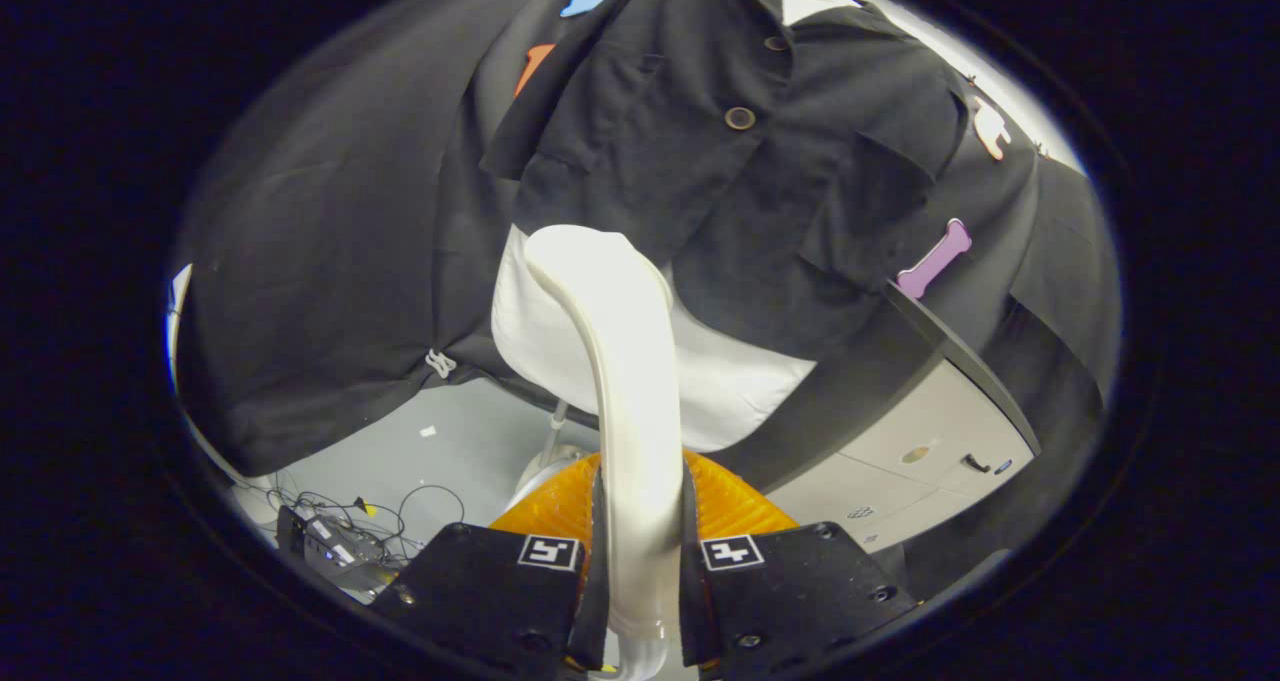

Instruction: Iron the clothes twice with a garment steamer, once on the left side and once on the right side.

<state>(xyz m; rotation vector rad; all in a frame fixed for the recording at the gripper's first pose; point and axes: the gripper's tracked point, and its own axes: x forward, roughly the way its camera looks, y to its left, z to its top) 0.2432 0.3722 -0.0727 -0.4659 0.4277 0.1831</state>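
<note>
A cream white garment steamer (625, 361) stands up between my fingers, its handle clamped by both, so my gripper (640, 551) is shut on it. The steamer's curved head reaches the lower hem of a black buttoned shirt (720, 161) that hangs on a white mannequin torso (740, 381). The head sits at the shirt's left side as I see it, just below a chest pocket. Whether the head touches the cloth I cannot tell. A row of round buttons (739, 118) runs down the shirt's middle.
A white cabinet with a dark top (930, 431) stands to the right of the mannequin. Cables and a small device (340, 546) lie on the grey floor at the lower left. The mannequin's stand (555, 431) rises behind the steamer.
</note>
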